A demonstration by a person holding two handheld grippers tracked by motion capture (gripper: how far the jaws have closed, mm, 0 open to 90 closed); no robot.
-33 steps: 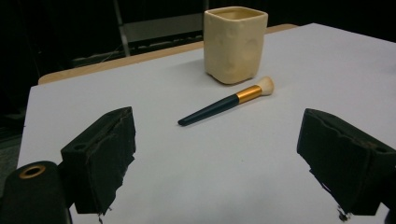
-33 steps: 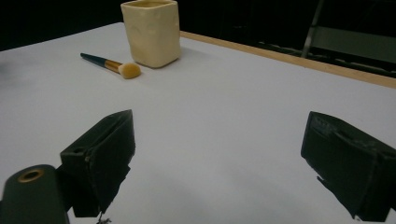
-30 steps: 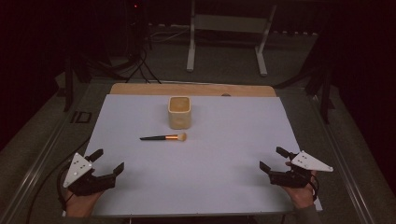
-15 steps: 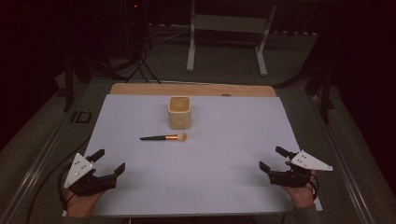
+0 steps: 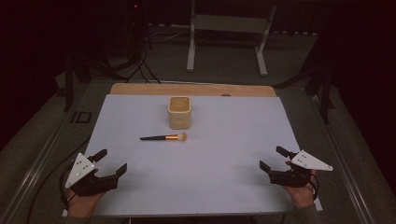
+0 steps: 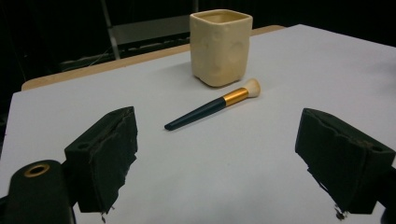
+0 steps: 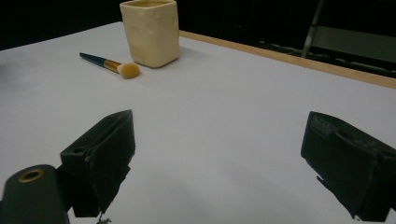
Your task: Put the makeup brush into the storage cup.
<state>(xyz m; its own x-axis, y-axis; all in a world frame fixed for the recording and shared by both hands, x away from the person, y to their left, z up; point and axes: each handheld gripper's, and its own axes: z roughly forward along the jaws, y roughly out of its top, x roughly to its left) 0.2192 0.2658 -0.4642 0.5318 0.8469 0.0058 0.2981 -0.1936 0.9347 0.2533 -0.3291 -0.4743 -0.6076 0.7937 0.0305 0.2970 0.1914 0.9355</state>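
Both tongs — left, right — gaping, empty, near front edge; brush mid-sheet.

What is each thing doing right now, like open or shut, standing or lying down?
Left gripper: jaws open, holding nothing.
Right gripper: jaws open, holding nothing.
Cup: standing upright, apart from the brush.
Brush: lying flat on the white sheet, untouched.
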